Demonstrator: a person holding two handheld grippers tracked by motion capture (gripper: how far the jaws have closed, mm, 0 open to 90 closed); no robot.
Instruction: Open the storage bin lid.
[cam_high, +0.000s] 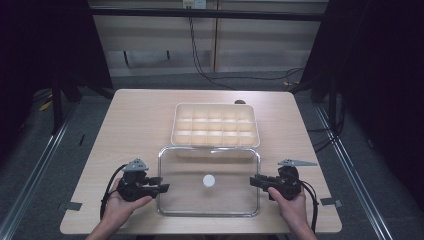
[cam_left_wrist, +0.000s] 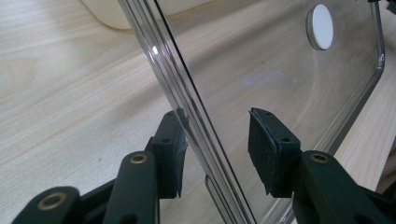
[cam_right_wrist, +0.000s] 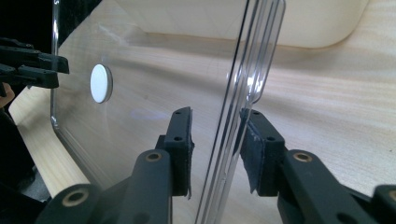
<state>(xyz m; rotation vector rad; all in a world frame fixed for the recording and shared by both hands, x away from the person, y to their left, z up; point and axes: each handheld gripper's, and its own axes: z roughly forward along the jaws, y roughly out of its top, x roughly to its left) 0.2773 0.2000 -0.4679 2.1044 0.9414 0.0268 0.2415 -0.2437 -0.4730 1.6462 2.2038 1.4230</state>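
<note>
High view: clear lid (cam_high: 209, 181) lies flat on the table (cam_high: 135, 125), long axis running from one gripper to the other, short edges facing each gripper. White round disc (cam_high: 208, 180) sits mid-panel, about midway between the two. Left gripper (cam_high: 162, 188) is at the lid's left short edge, right gripper (cam_high: 254, 181) at the right short edge, jaws pointing inward at each other. Cream compartment tray (cam_high: 216, 125) sits just beyond the lid's far long edge, same long-axis direction. From here jaw gap and contact can't be read.

Left gripper view: left gripper (cam_left_wrist: 217, 154) straddles the lid (cam_left_wrist: 261, 70) rim; rim runs up and away between the jaws. One pad (cam_left_wrist: 175, 149) is right at the rim, touching or nearly, can't tell; the other pad (cam_left_wrist: 261, 149) stands clear with a visible gap. Partly open, not clamping. Disc (cam_left_wrist: 320, 26) far ahead, upper right. Tray corner (cam_left_wrist: 112, 14) at top left.

Right gripper view: right gripper (cam_right_wrist: 215, 149) likewise straddles the lid's (cam_right_wrist: 140, 84) ribbed rim, which rises between the jaws. Pad (cam_right_wrist: 245, 144) on one side sits just against the rim, pad (cam_right_wrist: 182, 149) on the other stands off. Partly open, no squeeze visible. Disc (cam_right_wrist: 101, 83) ahead to the left; the left gripper (cam_right_wrist: 65, 70) shows beyond it at the lid's far edge. Tray wall (cam_right_wrist: 299, 23) across the top.
</note>
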